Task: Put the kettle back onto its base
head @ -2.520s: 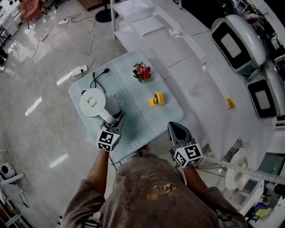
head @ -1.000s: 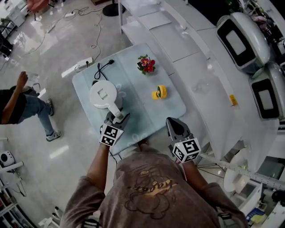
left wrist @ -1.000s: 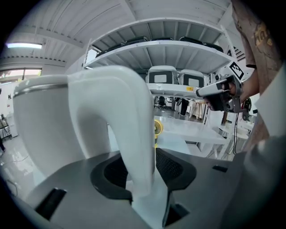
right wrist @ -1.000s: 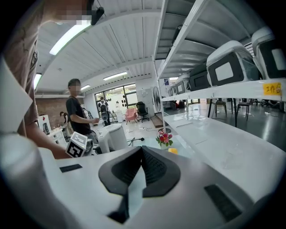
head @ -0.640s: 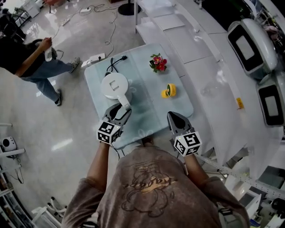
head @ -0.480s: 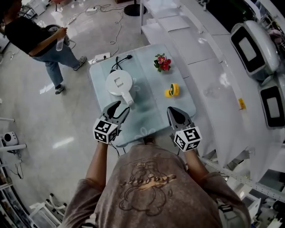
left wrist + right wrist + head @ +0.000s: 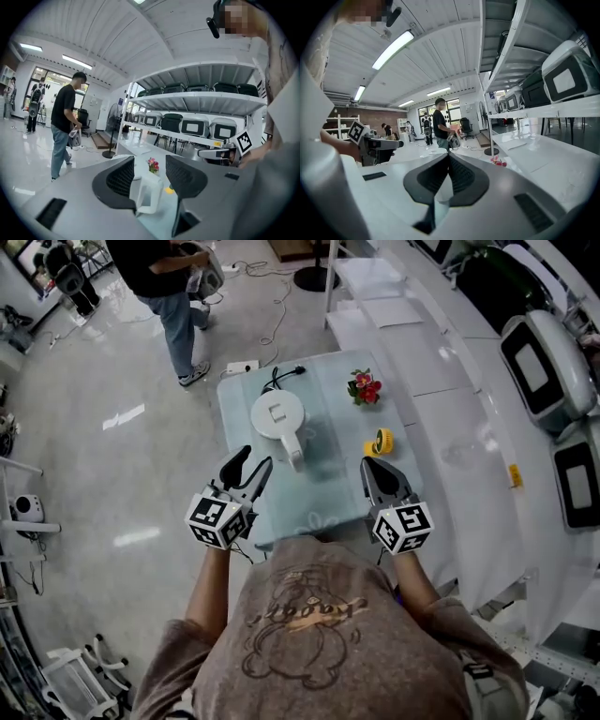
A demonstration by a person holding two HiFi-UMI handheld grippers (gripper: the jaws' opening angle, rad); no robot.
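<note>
- White round electric kettle (image 7: 278, 414) stands upright on the left half of the small pale-green rectangular table (image 7: 342, 498), toward the far edge. Its handle (image 7: 294, 454) points at the near edge.
- The base can't be made out separately from above. A black cord (image 7: 279, 381) leaves the kettle's far side and runs off the far edge toward the white power strip (image 7: 242, 367) on the floor.
- Left gripper (image 7: 251, 461): jaws spread wide, nothing pinched. It is held above the table's near-left edge, just beside the handle and clear of it. In the left gripper view the handle lines up in the gap, beyond the tips.
- Right gripper (image 7: 368, 465): jaws pressed together, empty. It is over the near-right part of the table, just beside the yellow tape roll (image 7: 379, 442).
- There is bare tabletop between the two grippers, out to the near edge.
- Small bunch of red flowers (image 7: 364, 387) sits near the far-right corner, well apart from the kettle.
- Left of the table is open glossy floor. On the right a long white bench (image 7: 441, 399) runs close alongside the table edge.
- Standing person in dark top and jeans (image 7: 167, 277) is on the floor beyond the far-left corner, well apart from the table.
</note>
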